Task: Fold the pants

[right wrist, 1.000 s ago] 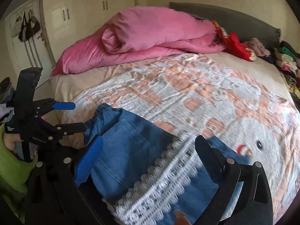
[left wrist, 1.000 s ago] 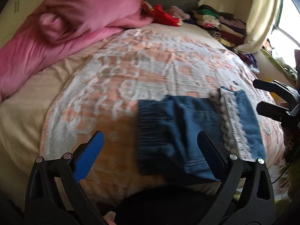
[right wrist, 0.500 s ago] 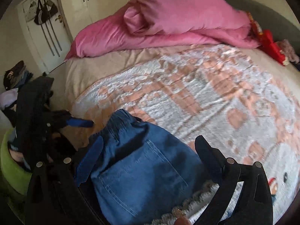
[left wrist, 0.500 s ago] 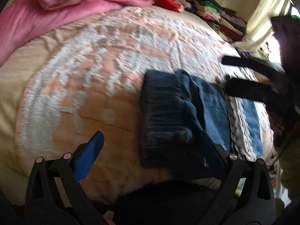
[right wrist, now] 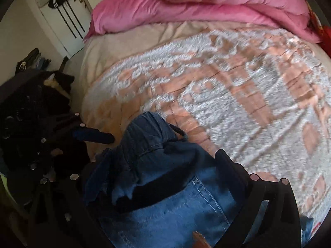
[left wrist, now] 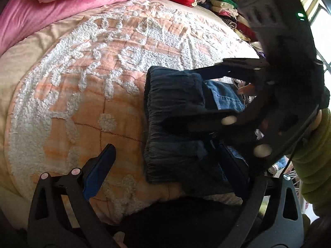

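Blue denim pants (left wrist: 175,111) with a gathered waistband lie folded near the front edge of the bed; they also show in the right wrist view (right wrist: 165,186). My left gripper (left wrist: 165,165) is open, one finger left of the pants on the blanket, the other over their right part. My right gripper (right wrist: 157,171) is open and low over the pants, its fingers straddling the waistband. In the left wrist view the right gripper (left wrist: 206,95) reaches in from the right across the pants.
A peach and white fleecy blanket (left wrist: 103,62) covers the bed. A pink duvet (right wrist: 196,6) is heaped at the head. Stacked clothes (left wrist: 227,6) lie at the far right. A door with hanging bags (right wrist: 60,6) stands beyond the bed's left side.
Both grippers have moved down and closer to the pants. The right gripper has swung in over the waistband from the right, and the lace-trimmed part has gone out of its view.
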Action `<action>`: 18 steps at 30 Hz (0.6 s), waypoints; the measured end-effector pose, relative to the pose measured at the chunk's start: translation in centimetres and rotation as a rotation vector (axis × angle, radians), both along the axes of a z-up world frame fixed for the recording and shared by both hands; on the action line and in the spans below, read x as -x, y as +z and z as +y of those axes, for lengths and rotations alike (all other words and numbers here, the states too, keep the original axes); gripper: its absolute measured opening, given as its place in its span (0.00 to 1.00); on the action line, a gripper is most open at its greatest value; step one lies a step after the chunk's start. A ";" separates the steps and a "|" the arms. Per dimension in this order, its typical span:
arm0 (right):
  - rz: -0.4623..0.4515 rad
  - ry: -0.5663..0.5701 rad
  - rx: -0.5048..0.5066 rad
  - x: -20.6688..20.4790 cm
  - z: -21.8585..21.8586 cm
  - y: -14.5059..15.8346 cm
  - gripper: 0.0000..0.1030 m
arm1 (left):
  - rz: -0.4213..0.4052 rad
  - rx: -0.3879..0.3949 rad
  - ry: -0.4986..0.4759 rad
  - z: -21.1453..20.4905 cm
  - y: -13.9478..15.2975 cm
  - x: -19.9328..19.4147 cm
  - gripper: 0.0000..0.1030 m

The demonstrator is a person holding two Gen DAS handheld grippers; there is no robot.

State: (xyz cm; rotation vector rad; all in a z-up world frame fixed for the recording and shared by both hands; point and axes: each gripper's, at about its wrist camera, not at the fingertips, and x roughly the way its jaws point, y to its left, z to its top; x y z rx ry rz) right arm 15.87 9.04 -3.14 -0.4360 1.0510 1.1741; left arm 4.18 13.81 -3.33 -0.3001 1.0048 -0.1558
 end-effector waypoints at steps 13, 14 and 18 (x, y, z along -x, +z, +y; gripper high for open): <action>0.089 -0.008 -0.233 -0.4 -5.5 4.0 0.32 | -0.044 0.074 0.018 -0.4 1.3 0.3 0.90; 0.089 -0.018 -0.257 -0.5 -6.5 4.5 0.32 | -0.053 0.099 0.005 -0.7 1.6 0.3 0.90; 0.088 -0.061 -0.340 -1.0 -10.4 6.5 0.32 | -0.060 0.156 -0.051 -3.0 2.3 -0.1 0.90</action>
